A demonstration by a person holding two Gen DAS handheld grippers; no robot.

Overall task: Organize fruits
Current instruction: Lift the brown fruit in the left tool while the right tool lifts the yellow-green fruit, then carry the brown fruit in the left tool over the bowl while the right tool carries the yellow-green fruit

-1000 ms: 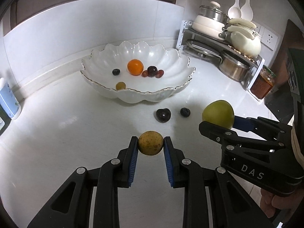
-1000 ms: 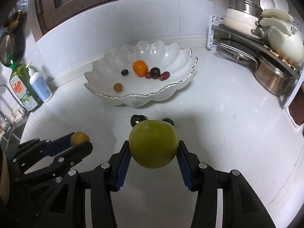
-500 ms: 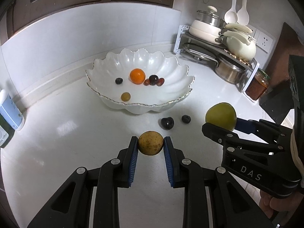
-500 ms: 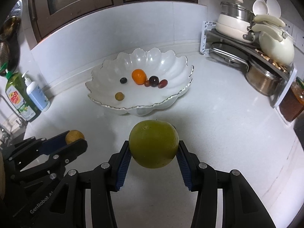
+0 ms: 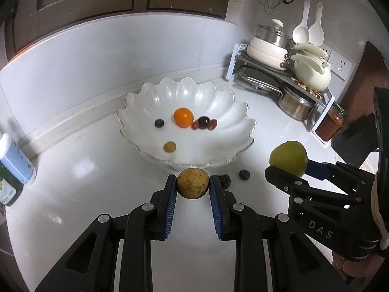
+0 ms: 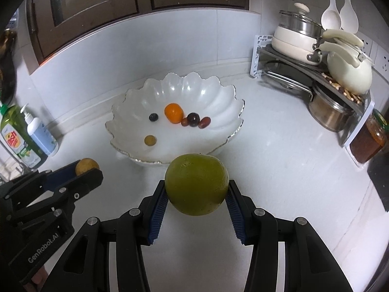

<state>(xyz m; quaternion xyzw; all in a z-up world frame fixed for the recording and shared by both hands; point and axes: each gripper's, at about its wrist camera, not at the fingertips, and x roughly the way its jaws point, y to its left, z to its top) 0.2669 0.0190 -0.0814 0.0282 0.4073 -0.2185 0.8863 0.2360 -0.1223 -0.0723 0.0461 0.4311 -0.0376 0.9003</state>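
Clamped in the left claw [image 5: 192, 187]: a small round yellow-brown speckled fruit [image 5: 192, 183], pinched at its widest girth between blue ribbed pads [image 5: 171, 199], aloft over the white stone counter [image 5: 73, 182]. Off to that claw's right, at like height, the right claw [image 6: 197, 196], closed on a large round green citrus fruit [image 6: 197, 183], pads seated on opposite flanks at mid-height.

Judged by look: small fruit light and firm, rough skin unlikely to slip; green fruit heavier, smooth and rounded, prone to roll out if gripped off centre, so best held across the middle, as now. Both likely to bruise under a hard squeeze.

Just ahead of both claws, a white scalloped porcelain bowl with a gilt rim [image 5: 245, 112], probably fragile. Inside: an orange mandarin [image 5: 183, 117], a dark blueberry [image 5: 159, 123], a small yellow-brown round fruit [image 5: 169, 146], and a cluster of dark red grapes [image 5: 204, 123].

Between the left claw and the bowl, on the counter: a loose blueberry [image 5: 244, 174] and a dark fruit [image 5: 226, 181] half hidden behind the right pad, kind unclear. From the right wrist view, both concealed behind the green fruit. Undersides of the held fruits unseen. Only a sliver of a hand visible at frame edge.
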